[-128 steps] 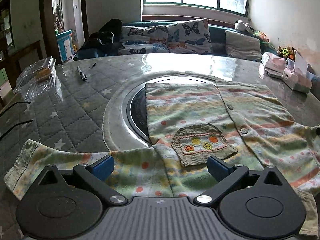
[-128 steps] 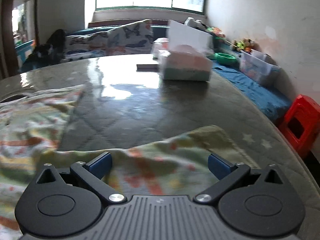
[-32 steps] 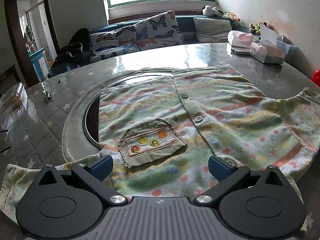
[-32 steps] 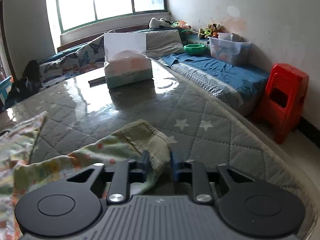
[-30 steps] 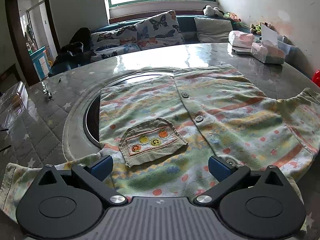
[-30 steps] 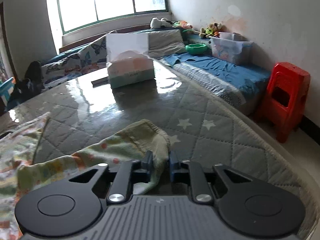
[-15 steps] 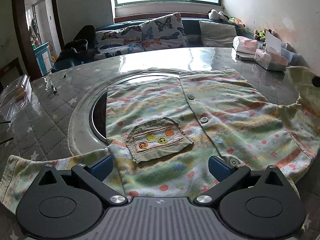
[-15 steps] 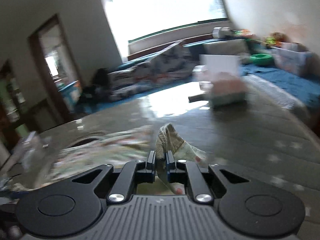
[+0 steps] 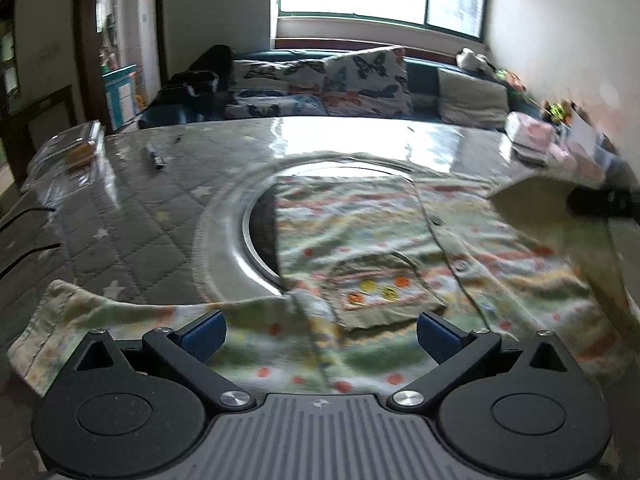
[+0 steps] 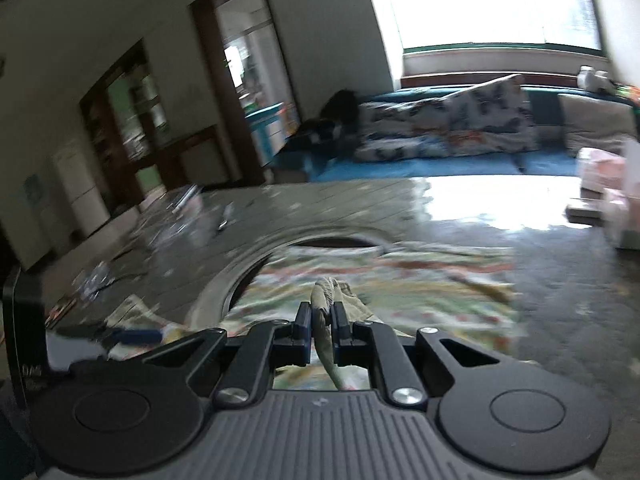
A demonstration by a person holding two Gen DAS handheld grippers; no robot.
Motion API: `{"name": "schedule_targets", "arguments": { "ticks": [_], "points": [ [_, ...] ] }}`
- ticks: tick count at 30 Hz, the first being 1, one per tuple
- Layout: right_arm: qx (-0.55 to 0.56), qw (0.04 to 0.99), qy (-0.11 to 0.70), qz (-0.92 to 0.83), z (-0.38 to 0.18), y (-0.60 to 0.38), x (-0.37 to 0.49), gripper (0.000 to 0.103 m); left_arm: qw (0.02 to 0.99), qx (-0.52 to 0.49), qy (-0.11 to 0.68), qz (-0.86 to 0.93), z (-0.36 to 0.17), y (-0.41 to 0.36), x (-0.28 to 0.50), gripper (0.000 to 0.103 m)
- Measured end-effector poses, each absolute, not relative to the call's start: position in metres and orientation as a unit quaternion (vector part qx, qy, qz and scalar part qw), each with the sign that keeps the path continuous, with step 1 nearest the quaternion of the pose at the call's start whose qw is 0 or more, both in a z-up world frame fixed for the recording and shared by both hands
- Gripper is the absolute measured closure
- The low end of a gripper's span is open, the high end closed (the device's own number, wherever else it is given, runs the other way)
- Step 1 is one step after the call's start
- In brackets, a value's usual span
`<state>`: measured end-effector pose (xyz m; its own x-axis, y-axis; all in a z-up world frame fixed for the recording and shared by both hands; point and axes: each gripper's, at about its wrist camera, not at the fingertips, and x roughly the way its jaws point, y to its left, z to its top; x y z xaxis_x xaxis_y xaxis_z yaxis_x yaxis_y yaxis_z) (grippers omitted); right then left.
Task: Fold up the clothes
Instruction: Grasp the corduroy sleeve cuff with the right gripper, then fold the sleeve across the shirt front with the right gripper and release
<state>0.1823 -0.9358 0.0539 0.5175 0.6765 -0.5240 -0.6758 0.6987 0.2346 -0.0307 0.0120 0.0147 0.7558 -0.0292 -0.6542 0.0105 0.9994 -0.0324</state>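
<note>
A quilted, star-printed table (image 9: 132,220) is seen, with a striped shirt (image 9: 360,224) spread at centre, a marker (image 9: 154,158) at ten o'clock, and tissue boxes (image 9: 536,140) at two o'clock.

One patterned shirt (image 9: 372,240), two grippers, one marker (image 9: 154,158), one round table (image 9: 132,216).

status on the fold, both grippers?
Right gripper shut on the shirt's right sleeve, lifted over the shirt. Left gripper open, low over the left sleeve. Nothing in the way.
</note>
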Motion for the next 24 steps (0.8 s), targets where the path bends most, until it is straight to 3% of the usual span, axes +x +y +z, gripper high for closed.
{"name": "schedule_targets", "arguments": {
  "ticks": [7,10,16,19,24],
  "points": [
    [-0.041,0.838,0.322,0.439,0.040,-0.895,0.166,0.093,0.940,-0.044,0.337,0.021,0.023,0.038,-0.032,0.000],
    [-0.047,0.830,0.324,0.451,0.037,-0.887,0.162,0.083,0.941,-0.047,0.333,0.024,0.025,0.041,-0.031,0.000],
    [-0.043,0.843,0.306,0.441,0.049,-0.902,0.161,0.080,0.942,-0.044,0.331,0.008,0.025,0.034,-0.032,0.000],
    [-0.052,0.860,0.299,0.410,0.054,-0.921,0.167,0.072,0.942,-0.040,0.333,-0.010,0.024,0.028,-0.033,0.002],
    [-0.078,0.880,0.309,0.353,0.053,-0.962,0.176,0.072,0.937,-0.031,0.343,-0.055,0.019,0.010,-0.033,0.017]
  ]
}}
